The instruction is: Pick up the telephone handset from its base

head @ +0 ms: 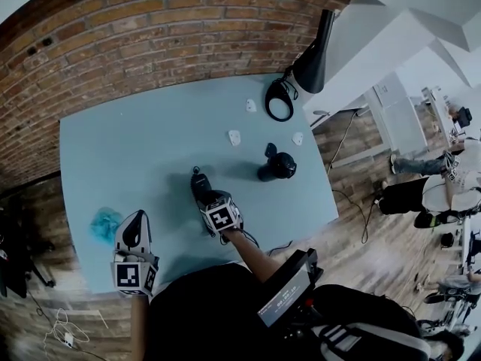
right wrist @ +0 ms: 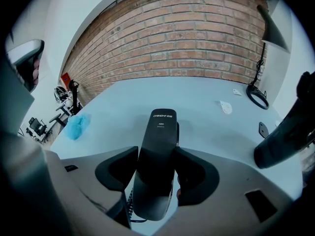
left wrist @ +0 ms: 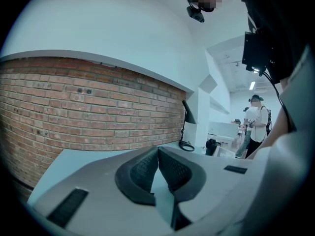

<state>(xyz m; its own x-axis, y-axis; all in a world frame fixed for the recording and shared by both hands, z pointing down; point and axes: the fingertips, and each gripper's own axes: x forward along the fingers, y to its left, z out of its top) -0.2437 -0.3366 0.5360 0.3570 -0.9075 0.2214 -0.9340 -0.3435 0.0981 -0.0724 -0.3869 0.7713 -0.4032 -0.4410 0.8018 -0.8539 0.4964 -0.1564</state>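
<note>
Handset: the long black plastic telephone handset sits mid-table, a bit towards the near edge. It lies lengthwise on its black base, which only peeks out as a sliver on the right. I can't tell if it has left the cradle yet.

Right gripper: the right gripper comes in from above at a steep slant. Its jaws stand wide but are closed onto the handset, with the dark pads against both long sides. Gripping across the narrow width makes sense, since it won't roll out that way.

Cord: a coiled bit shows under the near end. My guess is it tugs back if the lift goes too far.

Left gripper: the left gripper is clamped shut on nothing. It's parked near level at the near-left of the pale blue-grey table, out of the way.

Room to move: straight up is free. The crumpled blue cloth is well off to the left. A squat black object stands apart on the right, so I'd avoid swinging that way.

Far side: a few small white bits lie there, and the black desk lamp stands by the brick wall. None of it is near the phone.

Edges: the near table edge runs just under the right gripper. Pulling back towards the body means open air, not clutter.
</note>
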